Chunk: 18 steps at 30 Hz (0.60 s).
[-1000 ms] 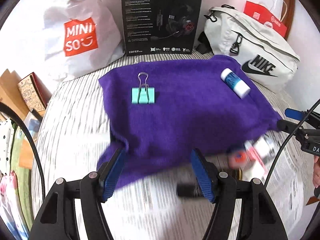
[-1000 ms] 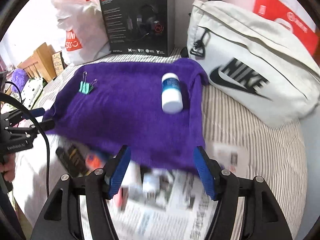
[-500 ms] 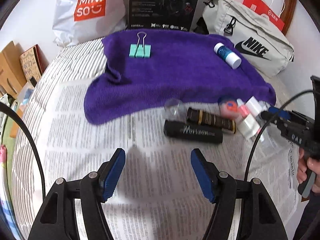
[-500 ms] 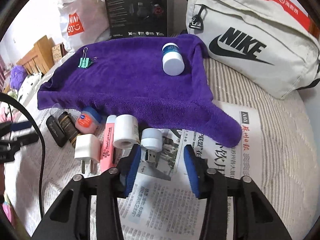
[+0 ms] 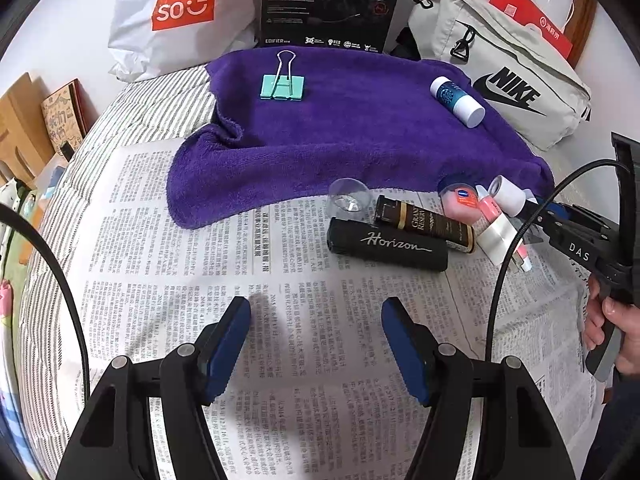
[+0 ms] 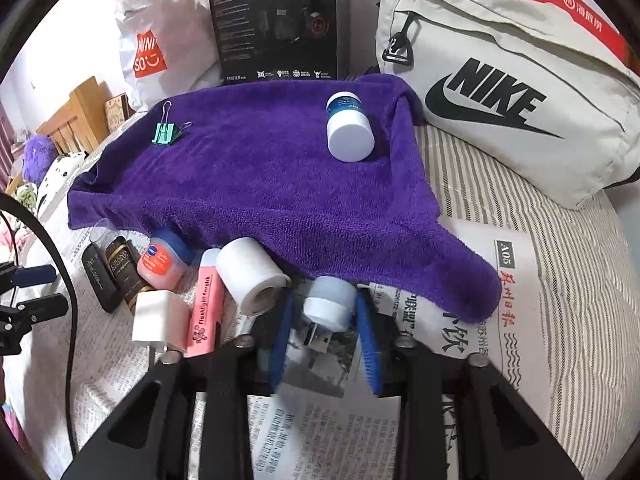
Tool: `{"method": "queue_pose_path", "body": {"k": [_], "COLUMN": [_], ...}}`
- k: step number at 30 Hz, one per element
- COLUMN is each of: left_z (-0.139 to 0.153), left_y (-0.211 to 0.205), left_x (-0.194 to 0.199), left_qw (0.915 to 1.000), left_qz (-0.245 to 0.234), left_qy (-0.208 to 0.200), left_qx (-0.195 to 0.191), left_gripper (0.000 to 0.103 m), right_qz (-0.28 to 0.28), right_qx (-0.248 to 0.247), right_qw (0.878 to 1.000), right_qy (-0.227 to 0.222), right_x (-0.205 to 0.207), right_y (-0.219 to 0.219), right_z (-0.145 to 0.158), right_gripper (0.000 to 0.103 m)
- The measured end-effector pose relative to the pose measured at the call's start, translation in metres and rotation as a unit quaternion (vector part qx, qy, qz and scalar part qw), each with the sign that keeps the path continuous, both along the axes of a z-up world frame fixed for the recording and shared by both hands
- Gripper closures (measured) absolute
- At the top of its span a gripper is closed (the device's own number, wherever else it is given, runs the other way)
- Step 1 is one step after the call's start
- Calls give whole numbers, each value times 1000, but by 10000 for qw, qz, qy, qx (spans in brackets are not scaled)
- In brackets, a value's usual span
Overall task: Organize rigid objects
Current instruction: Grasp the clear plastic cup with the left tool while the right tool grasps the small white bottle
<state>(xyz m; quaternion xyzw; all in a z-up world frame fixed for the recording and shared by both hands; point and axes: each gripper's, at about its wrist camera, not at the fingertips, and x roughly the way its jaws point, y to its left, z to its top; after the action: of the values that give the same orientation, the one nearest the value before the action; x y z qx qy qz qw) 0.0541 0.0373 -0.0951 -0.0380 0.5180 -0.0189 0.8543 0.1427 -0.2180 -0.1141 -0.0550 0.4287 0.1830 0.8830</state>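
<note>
the purple towel point(image 6: 256, 184) lay spread over the striped bed, its near edge draped onto the newspaper point(image 5: 304, 320). on the towel sat a teal binder clip point(image 5: 282, 87) and, well apart from it, a white-capped bottle point(image 6: 349, 128) on its side. just off the towel's near edge a cluster crowded the newspaper: white tape roll point(image 6: 252, 280), pink highlighter point(image 6: 204, 304), white charger plug point(image 6: 160, 318), pink jar point(image 6: 160, 266), two dark tubes point(image 5: 400, 236). the right gripper point(image 6: 325, 312) was closing, its blue pads flanking a pale usb stick point(image 6: 328, 306) beside the roll; contact wasn't clear. the left gripper point(image 5: 316, 332) hung about half open over bare newsprint, holding nothing.
</note>
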Motion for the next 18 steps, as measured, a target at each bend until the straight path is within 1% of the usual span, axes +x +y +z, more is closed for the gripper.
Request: {"method": "queue_pose_path", "body": {"k": [2, 4, 7, 10, 13, 16, 18], "left_z": [1, 2, 4, 5, 5, 1, -2], "left_y": [0, 1, 5, 5, 4, 3, 0], "left_x": [1, 4, 14, 27, 37, 48, 51], "left_qw": [10000, 9998, 9992, 9991, 9991, 9991, 9993], "left_qz": [12, 46, 169, 227, 252, 267, 222], "left_qy": [-54, -116, -225, -301, -351, -324, -304], "left_qx": [-24, -147, -269, -185, -51, -58, -37], "left_gripper": [37, 37, 37, 37, 37, 38, 38], "right_qz": [6, -7, 28, 42, -14, -84, -88], "right_qx": [96, 179, 141, 100, 106, 150, 89], "right_qw": [9999, 9998, 9999, 9998, 9999, 9997, 9997], "right_qy": [57, 54, 94, 136, -35, -177, -206], "right_x": [-5, -13, -24, -32, -37, -40, -40], "right_y": [-6, -14, -17, -17, -16, -16, -15], "right_z": [3, 6, 7, 1, -2, -4, -3], "right_gripper": [76, 76, 76, 76, 76, 76, 76]}}
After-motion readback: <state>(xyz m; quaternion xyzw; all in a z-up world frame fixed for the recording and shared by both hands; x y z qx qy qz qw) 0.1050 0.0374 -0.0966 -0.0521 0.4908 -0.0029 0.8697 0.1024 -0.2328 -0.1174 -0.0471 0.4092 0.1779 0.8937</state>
